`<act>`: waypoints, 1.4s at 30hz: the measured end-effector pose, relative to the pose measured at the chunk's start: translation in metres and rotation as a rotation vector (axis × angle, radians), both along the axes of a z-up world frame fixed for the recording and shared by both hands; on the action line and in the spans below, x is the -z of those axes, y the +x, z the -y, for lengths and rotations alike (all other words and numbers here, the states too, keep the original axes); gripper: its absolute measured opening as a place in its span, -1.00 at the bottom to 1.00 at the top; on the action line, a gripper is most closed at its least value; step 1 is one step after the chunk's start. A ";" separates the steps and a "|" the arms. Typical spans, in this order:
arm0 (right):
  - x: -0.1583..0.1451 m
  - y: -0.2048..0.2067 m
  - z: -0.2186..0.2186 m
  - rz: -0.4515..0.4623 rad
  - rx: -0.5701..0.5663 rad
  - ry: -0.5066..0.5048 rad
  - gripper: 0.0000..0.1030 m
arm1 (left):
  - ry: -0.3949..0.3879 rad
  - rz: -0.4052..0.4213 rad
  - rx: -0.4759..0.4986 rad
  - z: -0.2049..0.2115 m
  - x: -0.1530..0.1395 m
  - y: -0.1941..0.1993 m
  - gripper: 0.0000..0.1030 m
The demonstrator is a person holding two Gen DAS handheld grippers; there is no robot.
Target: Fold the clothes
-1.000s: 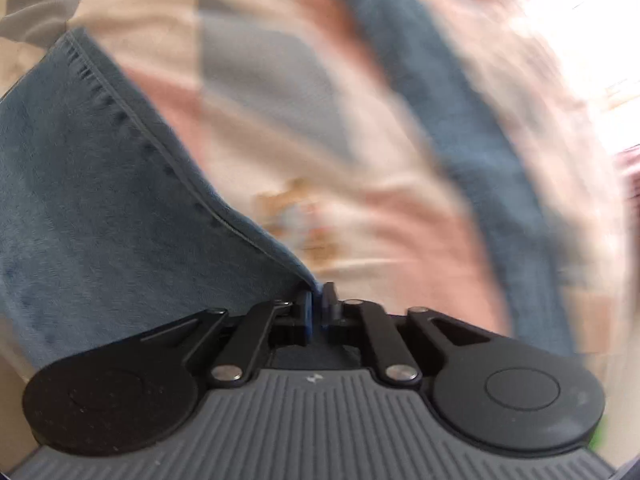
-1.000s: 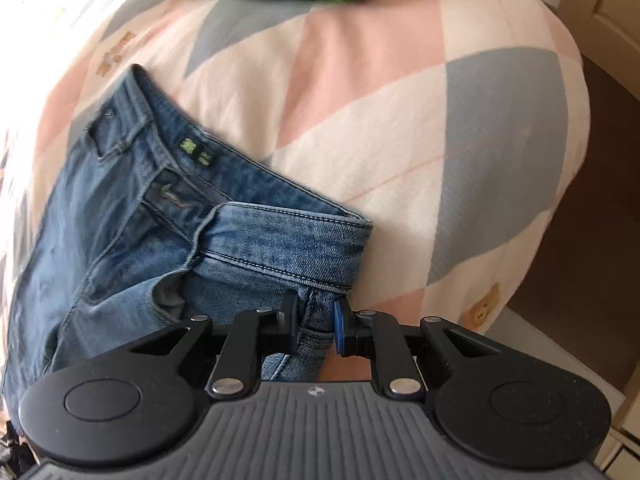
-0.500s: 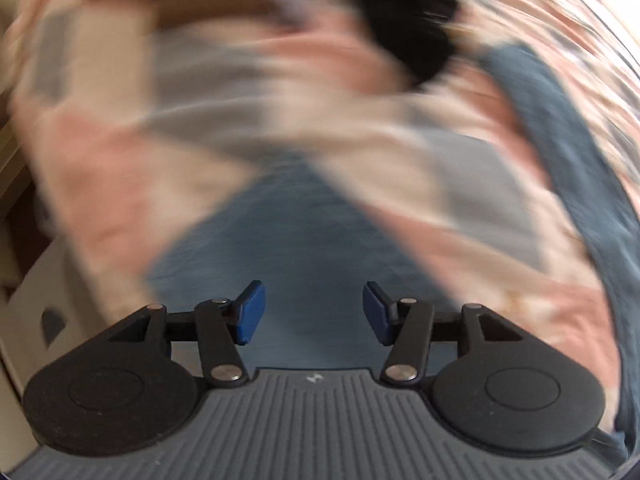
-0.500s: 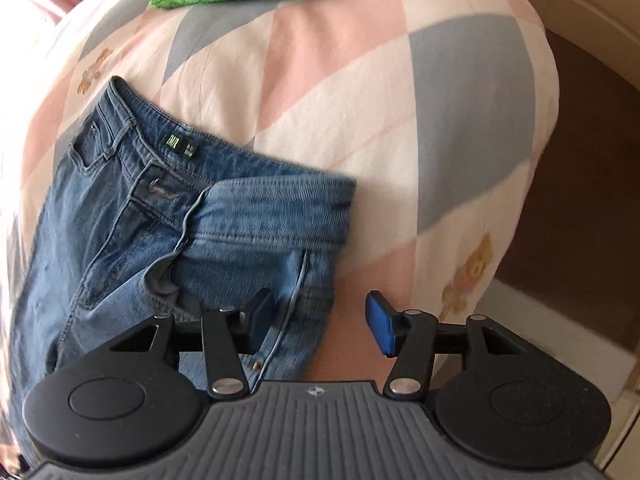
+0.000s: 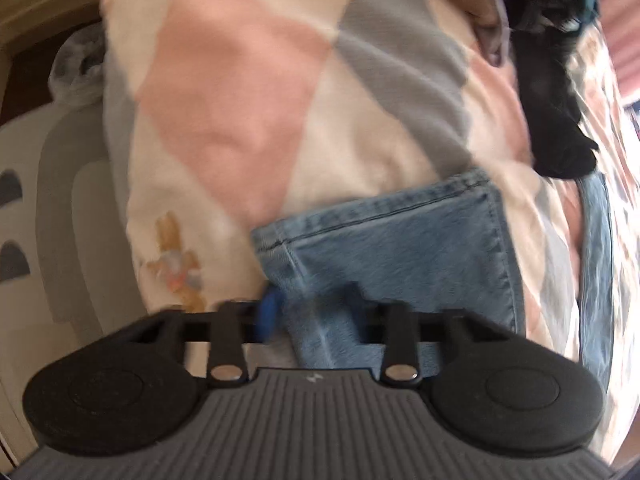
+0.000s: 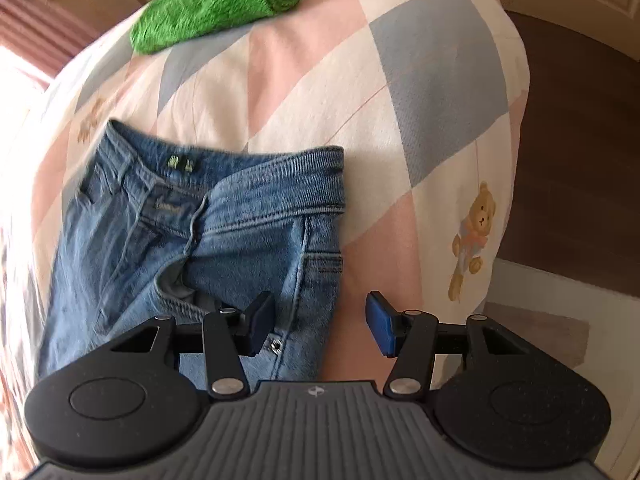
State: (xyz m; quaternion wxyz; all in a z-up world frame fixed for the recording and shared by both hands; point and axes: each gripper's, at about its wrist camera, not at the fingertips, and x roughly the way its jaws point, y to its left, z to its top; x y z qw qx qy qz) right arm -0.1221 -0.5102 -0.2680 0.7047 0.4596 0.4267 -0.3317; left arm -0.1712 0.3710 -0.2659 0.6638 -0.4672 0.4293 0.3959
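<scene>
**Jeans flat on the quilt, both tools hovering at their ends**

In the left wrist view, a pale patterned floor mat [image 5: 52, 200] showed at the far left, beside the edge of the bed. The quilt [image 5: 240, 92], in pink, grey and cream diamonds with a small bear print, covered the bed. A hemmed leg end of the jeans [image 5: 400, 240] lay on it, and the left tool [image 5: 312, 312] sat over that cuff with its fingers apart, denim lying between them; the picture was blurred, so contact could not be judged. Further right a second strip of denim ran along the quilt, and a black garment [image 5: 548, 92] lay above it near the top right corner.

In the right wrist view, the waistband end of the jeans [image 6: 192, 232] lay left of centre on the quilt [image 6: 400, 92], fly open, with a small green label inside the back of the waistband. A green knitted garment [image 6: 224, 0] lay folded at the top, well apart from the jeans. The right tool [image 6: 320, 320] was spread wide and held nothing: its left finger stood over the denim near a rivet at the jeans' side edge, its right finger over bare quilt. To the right a bear print marked the quilt's drooping edge, and dark wooden floor [image 6: 580, 160] lay beyond.
</scene>
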 end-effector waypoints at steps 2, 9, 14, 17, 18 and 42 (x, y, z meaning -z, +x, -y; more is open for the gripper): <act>-0.002 -0.002 0.002 0.024 0.024 -0.001 0.03 | 0.072 0.058 0.094 0.003 -0.020 0.005 -0.90; -0.005 -0.009 0.015 0.084 0.029 0.003 0.02 | 0.318 -0.070 0.473 0.023 -0.038 0.021 -0.79; 0.000 -0.008 0.022 0.108 0.026 0.016 0.02 | 0.310 -0.259 0.465 0.031 -0.002 0.039 -0.72; 0.006 -0.003 0.029 0.120 0.015 0.038 0.02 | 0.348 -0.300 0.460 0.036 -0.016 0.038 -0.42; 0.008 -0.001 0.031 0.118 0.004 0.052 -0.33 | 0.366 -0.333 0.439 0.035 -0.021 0.033 -0.25; -0.006 0.041 0.051 -0.189 -0.465 0.131 0.15 | 0.124 -0.070 0.832 0.327 -0.058 0.121 -0.16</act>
